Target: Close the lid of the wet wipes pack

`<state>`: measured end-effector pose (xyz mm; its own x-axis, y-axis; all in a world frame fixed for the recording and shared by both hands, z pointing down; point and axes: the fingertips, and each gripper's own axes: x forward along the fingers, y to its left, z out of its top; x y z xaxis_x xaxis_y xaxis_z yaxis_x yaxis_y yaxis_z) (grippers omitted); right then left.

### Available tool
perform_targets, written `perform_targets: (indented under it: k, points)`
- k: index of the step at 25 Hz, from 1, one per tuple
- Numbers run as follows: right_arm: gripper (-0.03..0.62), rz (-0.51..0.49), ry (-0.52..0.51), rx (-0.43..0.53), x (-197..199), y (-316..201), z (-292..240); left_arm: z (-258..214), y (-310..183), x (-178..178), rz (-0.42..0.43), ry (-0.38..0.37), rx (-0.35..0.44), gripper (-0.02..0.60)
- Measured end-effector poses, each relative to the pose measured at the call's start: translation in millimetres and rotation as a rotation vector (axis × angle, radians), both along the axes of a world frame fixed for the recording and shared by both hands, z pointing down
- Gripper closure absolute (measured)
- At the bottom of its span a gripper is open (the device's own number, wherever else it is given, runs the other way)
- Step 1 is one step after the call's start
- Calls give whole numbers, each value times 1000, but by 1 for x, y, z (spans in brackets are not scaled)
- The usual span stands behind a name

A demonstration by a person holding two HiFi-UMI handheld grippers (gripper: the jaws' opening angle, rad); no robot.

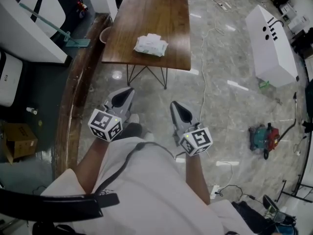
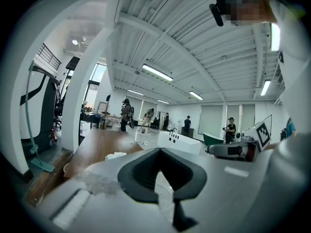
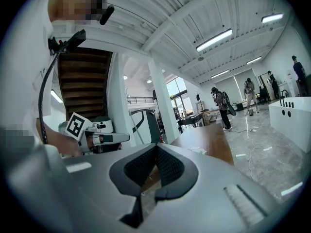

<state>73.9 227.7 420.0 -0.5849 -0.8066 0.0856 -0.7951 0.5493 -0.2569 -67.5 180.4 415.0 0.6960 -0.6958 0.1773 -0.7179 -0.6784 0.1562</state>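
Left gripper point(image 1: 125, 94) hanging near person's waist, jaws pressing together, gripping nothing. Wet wipes pack point(image 1: 151, 45) lying on table point(image 1: 146, 13) near its front edge, well ahead of both grippers. Right gripper point(image 1: 176, 107) hanging alongside, jaws likewise meeting, empty.

Judging step: approach, neither gripper reaching pack yet. Next move calling for carrying one closed tip forward over pack and pressing flap down.

Head view giving pack's spot on table; lid possibly standing open, too small to tell. Gripper views confirming jaws meeting, pack showing only as white speck.
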Motion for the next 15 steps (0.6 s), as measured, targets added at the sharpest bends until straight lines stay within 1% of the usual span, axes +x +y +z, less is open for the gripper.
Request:
perform_targets:
  k: [7,15]
  points:
    - [585,-11,15,-2,-8,-31,1,8,-32,0,1,15,-9,581]
    - [585,10,31,-4,-14,-108,-3,2,-116,-1,42,7,6,581]
